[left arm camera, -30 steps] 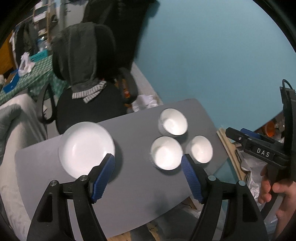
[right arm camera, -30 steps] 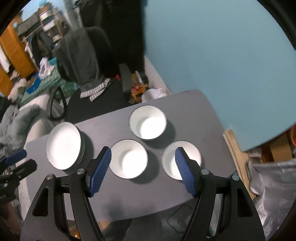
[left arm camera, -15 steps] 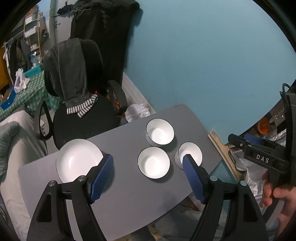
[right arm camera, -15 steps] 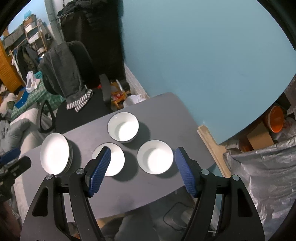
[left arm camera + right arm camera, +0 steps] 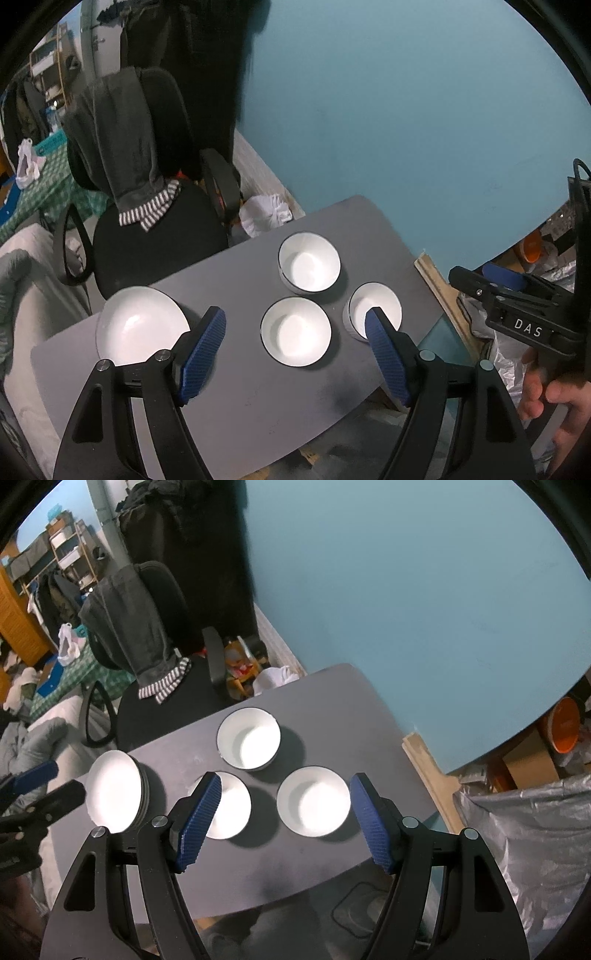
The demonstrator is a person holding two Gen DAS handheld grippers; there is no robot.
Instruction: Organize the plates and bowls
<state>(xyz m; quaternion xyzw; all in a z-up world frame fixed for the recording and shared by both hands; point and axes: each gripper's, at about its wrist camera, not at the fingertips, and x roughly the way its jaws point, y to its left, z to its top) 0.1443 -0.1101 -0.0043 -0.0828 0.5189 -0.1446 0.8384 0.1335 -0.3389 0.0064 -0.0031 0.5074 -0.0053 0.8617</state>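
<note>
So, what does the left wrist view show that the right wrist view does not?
Only the left wrist view shows the person's hand holding the right claw's handle marked DAS.

Only the right wrist view shows that the plates are a stack seen from the side, and the wooden shelves far behind.

Both show the grey table, three white bowls, the nearest being the middle bowl, the office chair with a grey garment, and open claws holding nothing.

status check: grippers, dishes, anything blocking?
Left gripper and right gripper open, empty, above the table. Plate stack at left, three bowls loose beside it, unstacked. Nothing blocking.
</note>
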